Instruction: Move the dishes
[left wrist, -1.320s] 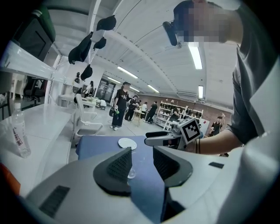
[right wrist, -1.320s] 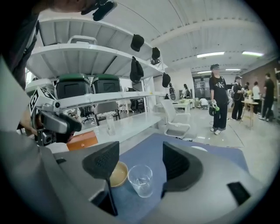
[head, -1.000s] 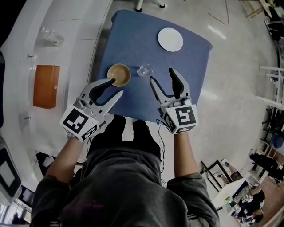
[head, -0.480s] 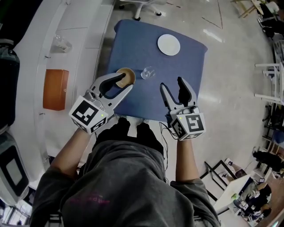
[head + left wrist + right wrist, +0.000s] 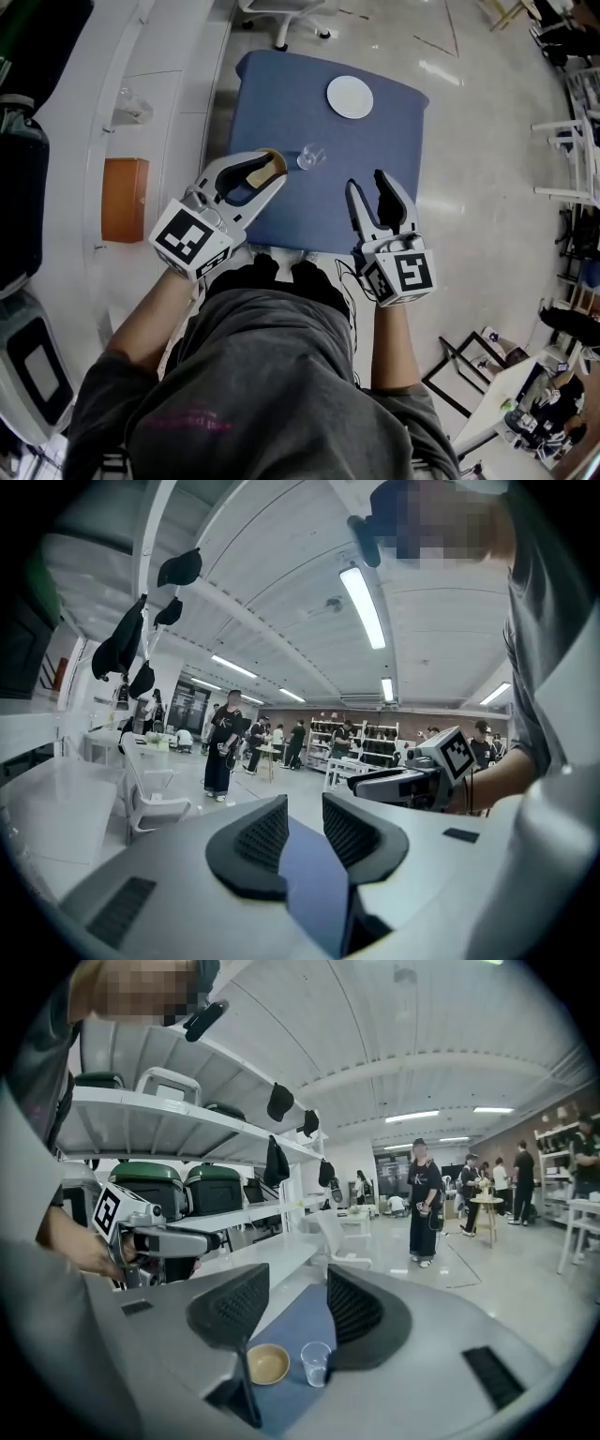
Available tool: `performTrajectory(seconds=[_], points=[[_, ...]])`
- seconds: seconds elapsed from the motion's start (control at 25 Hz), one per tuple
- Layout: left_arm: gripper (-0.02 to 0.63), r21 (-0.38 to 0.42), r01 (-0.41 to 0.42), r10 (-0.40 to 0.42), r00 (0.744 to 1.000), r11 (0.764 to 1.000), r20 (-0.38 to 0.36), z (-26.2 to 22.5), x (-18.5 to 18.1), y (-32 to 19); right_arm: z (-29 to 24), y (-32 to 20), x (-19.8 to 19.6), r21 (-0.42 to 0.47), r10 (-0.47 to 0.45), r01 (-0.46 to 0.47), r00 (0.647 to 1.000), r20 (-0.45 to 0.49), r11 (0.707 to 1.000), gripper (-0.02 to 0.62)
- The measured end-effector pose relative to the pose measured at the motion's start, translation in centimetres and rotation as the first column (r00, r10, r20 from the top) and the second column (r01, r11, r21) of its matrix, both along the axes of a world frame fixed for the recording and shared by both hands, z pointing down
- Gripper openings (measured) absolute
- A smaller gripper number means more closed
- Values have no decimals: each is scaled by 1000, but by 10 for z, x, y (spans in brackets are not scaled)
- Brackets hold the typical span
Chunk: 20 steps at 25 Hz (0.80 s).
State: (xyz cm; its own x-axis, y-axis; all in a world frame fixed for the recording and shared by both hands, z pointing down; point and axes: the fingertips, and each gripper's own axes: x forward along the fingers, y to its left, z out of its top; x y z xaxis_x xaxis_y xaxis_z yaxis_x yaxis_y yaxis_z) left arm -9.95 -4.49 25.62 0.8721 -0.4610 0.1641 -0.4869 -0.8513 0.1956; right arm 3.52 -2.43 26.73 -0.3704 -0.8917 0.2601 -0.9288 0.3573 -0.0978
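A blue table (image 5: 375, 159) stands far below me. On it are a white plate (image 5: 350, 97) at the far side, a clear cup (image 5: 310, 156) and a tan bowl (image 5: 257, 171), which my left gripper (image 5: 275, 170) partly covers in the head view. My right gripper (image 5: 368, 184) hangs over the table's near right part. Both grippers are held high above the table, open, with nothing between their pads; their jaws have just been closing. The right gripper view shows the bowl (image 5: 267, 1363) and the cup (image 5: 316, 1362) below its jaws. The left gripper view shows only the blue tabletop (image 5: 314, 883).
A white counter (image 5: 178, 94) runs along the left with an orange box (image 5: 125, 199) and a clear cup (image 5: 131, 103) on it. A chair base (image 5: 281, 19) stands beyond the table. Several people (image 5: 423, 1204) stand across the room.
Both grippers have risen away from the table, and their jaws have narrowed. The left one now overlaps the bowl in the head view. The dishes have not moved.
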Motion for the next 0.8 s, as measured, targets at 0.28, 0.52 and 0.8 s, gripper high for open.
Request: performTrajectory(seconds=[0.28,0.52,0.8], points=[[100,21,-19,19,1000,1000,13,-5,8,-15,-8,-6,18,-2,31,-31,999,33,1000,167],[87,-7,-15,15,999,1000,49,3,21,-38,2,-21,48,-57,42,-37,995,88,998,167],[87,-107,20,-11,996,994,93,25,51,-88,33,-64,89,-151,50,-21,981,188,988,167]])
